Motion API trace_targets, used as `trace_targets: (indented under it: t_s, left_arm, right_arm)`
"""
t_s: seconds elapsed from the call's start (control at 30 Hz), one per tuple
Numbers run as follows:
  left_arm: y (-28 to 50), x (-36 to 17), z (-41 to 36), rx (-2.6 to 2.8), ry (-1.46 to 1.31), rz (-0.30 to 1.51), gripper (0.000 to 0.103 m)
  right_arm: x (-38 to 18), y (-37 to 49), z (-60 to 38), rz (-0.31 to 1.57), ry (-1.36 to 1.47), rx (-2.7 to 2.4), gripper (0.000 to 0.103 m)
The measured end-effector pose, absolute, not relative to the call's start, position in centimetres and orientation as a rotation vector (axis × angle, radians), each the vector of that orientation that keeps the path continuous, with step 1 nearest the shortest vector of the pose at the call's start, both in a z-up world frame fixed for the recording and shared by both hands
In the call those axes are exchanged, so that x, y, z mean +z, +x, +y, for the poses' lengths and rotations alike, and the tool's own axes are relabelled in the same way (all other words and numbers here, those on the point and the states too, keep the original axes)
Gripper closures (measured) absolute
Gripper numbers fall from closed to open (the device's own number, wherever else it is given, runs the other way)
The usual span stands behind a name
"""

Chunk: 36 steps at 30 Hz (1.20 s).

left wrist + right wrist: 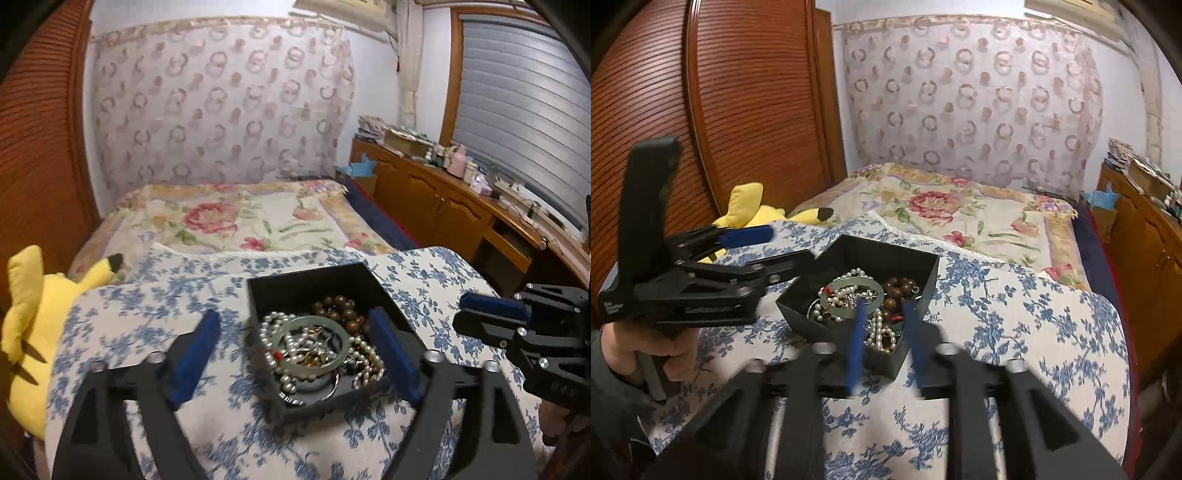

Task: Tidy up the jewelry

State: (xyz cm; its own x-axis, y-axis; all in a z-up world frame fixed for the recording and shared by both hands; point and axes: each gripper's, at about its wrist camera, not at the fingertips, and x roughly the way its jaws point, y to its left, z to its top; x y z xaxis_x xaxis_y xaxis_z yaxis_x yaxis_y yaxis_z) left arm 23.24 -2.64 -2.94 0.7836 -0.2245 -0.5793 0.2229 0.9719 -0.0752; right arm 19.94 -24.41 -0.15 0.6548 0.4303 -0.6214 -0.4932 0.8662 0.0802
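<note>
Blue-padded fingers of the left gripper (295,354) fill the bottom of its own view, spread wide apart, one pad over the flowered cloth and the other at the right wall of the black box (266,291); nothing is clamped between them. That box sits open on a blue-and-white flowered cushion (122,314) at the foot of the bed, and it holds a tangle of jewelry: a pale green bangle (313,345) lying on top of strands of white pearls (275,326), with a string of dark brown wooden beads (338,308) toward the far right corner. From the other camera, the right gripper (886,343) points down at the near corner of the same box, its blurred blue fingers partly apart with pearls showing between them, though no pad is seen pressing on anything. A hand (646,350) in a grey sleeve grips the left tool's handle at the left edge of that view. Beyond the cushion lies a quilt with red flowers (229,221), a yellow plush toy (33,317) rests at the left beside a wooden wardrobe (738,110), and a cluttered wooden sideboard (443,195) runs along the right under a shuttered window (517,110)
</note>
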Motion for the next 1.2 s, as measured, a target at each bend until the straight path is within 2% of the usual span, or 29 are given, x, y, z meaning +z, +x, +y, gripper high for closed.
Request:
trace_targets:
  t_s: [0.1, 0.17, 0.37, 0.57, 1.2]
  left_arm:
    - [20.8, -2.0, -2.3, -0.215, 0.010, 0.581, 0.008]
    - [19.1, -1.3, -2.2, -0.195, 0.013, 0.556, 0.007]
    - [15.0, 0.1, -1.9, -0.170, 0.013, 0.520, 0.007]
    - [11.6, 0.4, -2.3, -0.148, 0.044, 0.511, 0.007]
    - [5.9, -0.2, -0.9, -0.071, -0.019, 0.502, 0.007]
  right_arm:
    - [0.5, 18.6, -24.9, 0.647, -0.071, 0.513, 0.059]
    - [1.0, 17.4, -25.3, 0.621, -0.060, 0.499, 0.044]
    - [2.1, 13.8, -26.6, 0.556, -0.030, 0.447, 0.019]
    - [2.4, 10.0, -27.9, 0.499, -0.015, 0.405, 0.004]
    - [1.7, 4.9, -30.0, 0.478, 0.044, 0.272, 0.002]
